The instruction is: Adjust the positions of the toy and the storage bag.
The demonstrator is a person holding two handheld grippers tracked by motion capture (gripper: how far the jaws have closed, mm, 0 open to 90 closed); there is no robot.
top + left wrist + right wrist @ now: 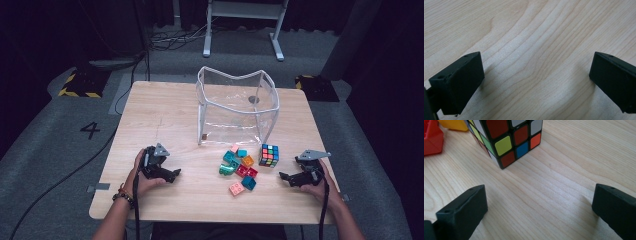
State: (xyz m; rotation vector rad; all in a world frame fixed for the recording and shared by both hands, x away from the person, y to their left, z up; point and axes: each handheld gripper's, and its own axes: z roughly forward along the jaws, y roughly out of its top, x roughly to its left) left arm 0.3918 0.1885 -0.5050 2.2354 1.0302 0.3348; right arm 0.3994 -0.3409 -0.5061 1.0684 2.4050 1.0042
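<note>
Both claws rest released on the table [165, 107]: right claw [290, 178] has the cube [268, 155] just ahead-left, left claw [172, 175] faces bricks [239, 170] farther off.

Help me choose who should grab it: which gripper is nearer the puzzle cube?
Right. The right gripper sits just to the right of the puzzle cube, jaws open. The left gripper lies far left, beyond the toy blocks.
</note>
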